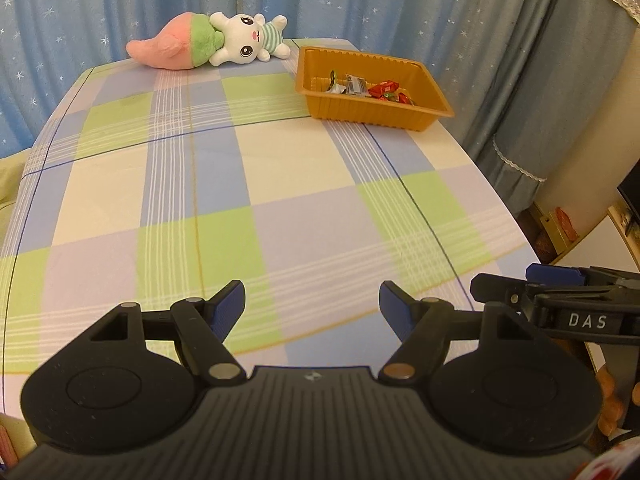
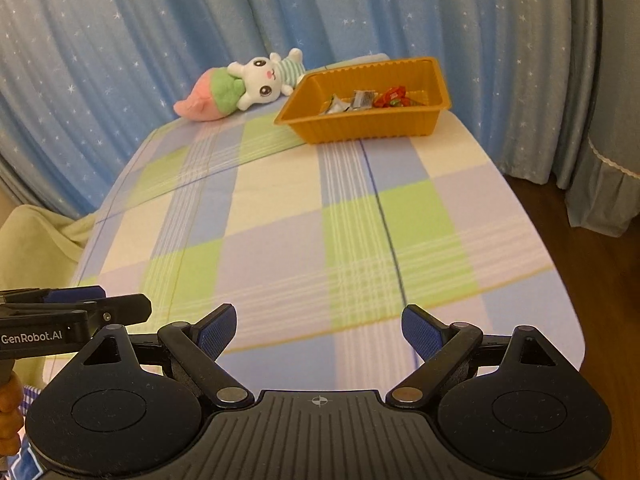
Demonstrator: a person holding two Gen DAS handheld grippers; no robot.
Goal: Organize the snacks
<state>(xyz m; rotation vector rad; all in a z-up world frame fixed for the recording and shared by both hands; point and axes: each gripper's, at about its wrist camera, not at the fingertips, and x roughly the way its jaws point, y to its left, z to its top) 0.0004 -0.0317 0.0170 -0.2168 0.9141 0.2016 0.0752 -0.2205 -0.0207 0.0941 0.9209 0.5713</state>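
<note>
Both claws are being held spread wide over the near edge of the checked counter (image 1: 248, 184), with nothing being gripped between the pads of the left claw (image 1: 312, 308) or the right claw (image 2: 318, 330). The wrapped snacks (image 1: 366, 88) are being kept in the orange tray (image 1: 372, 114) at the far right corner, just beside a plush toy (image 1: 208, 42) lying before the starred curtain (image 1: 120, 0).

I see the tray (image 1: 372, 110) at the table's (image 1: 248, 208) far right corner, with the snack packets (image 1: 366, 87) inside it. The plush toy (image 1: 208, 42) lies left of the tray, near it, along the far edge; the curtain (image 1: 120, 0) hangs behind the tray.
</note>
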